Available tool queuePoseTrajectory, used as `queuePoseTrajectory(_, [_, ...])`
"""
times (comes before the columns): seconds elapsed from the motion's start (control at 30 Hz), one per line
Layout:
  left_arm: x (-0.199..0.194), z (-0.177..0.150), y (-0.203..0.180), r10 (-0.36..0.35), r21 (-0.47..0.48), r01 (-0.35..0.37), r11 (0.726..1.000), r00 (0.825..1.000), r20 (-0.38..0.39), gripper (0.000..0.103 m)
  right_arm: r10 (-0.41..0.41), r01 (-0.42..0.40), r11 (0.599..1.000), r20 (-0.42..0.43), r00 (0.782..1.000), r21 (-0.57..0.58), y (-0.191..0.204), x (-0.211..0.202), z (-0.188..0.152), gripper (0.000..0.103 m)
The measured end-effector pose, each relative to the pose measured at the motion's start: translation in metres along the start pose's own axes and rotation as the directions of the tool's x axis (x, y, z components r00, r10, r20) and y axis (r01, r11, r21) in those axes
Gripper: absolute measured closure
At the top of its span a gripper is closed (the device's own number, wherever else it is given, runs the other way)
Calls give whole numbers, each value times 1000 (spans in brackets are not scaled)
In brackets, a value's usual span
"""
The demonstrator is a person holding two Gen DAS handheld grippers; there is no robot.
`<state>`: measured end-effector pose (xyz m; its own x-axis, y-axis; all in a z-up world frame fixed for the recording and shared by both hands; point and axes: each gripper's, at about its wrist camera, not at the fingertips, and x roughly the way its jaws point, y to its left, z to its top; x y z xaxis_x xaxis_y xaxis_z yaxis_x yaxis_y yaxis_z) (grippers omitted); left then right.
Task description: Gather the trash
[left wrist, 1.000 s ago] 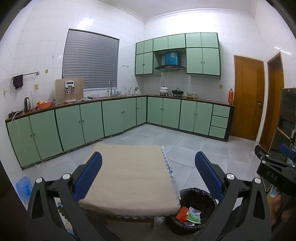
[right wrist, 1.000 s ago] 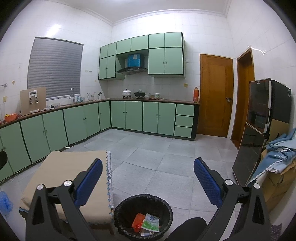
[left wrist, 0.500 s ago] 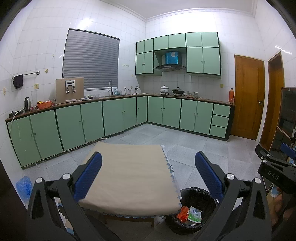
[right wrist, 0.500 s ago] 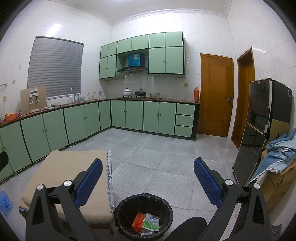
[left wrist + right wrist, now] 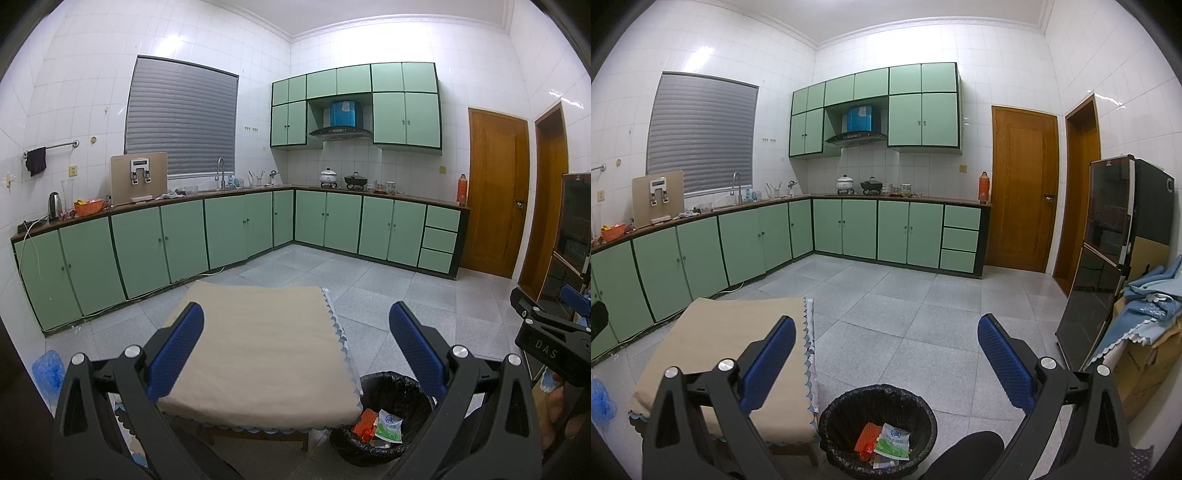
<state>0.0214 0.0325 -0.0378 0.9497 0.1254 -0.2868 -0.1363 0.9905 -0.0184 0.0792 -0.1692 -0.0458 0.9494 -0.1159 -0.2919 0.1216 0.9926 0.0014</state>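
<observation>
While held above the low table [image 5: 258, 354], left tool [image 5: 295, 332] spread wide, nothing between its blue pads [image 5: 177, 347]. Right tool [image 5: 884, 341] likewise gaping wide and empty, poised over the bin [image 5: 834, 410]. Bin lined with a black bag, standing on the grey tiled floor [image 5: 916, 295] just beside the table's right edge. Inside the bin: an orange wrapper [image 5: 866, 437] and a white-and-green packet [image 5: 893, 441], lying side by side, touching. Same bin [image 5: 406, 387] seen from the left wrist at the table's near right corner, same orange wrapper [image 5: 364, 422] and packet [image 5: 388, 426] within. Table covered by a beige cloth [image 5: 716, 339] with a scalloped blue trim, bare on top. Right tool [image 5: 546, 332] also visible at the right edge of the left wrist view, well apart from the left one. Green cabinets [image 5: 184, 240] along the far walls, a wooden door [image 5: 1023, 188] beyond, a dark fridge [image 5: 1108, 258] to the right. Crumpled blue bag [image 5: 46, 369] on the floor left of the table.
</observation>
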Motion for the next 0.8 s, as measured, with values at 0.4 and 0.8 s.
queuePoseTrajectory(0.4, [0, -2, 0, -1, 1, 1, 1000, 1000, -4, 6, 0, 0, 1000, -2, 1000, 1, -1, 2, -2, 6])
queuePoseTrajectory(0.8, [0, -4, 2, -4, 1, 4, 1000, 1000, -9, 6, -1, 1, 1000, -2, 1000, 1, -1, 2, -3, 6])
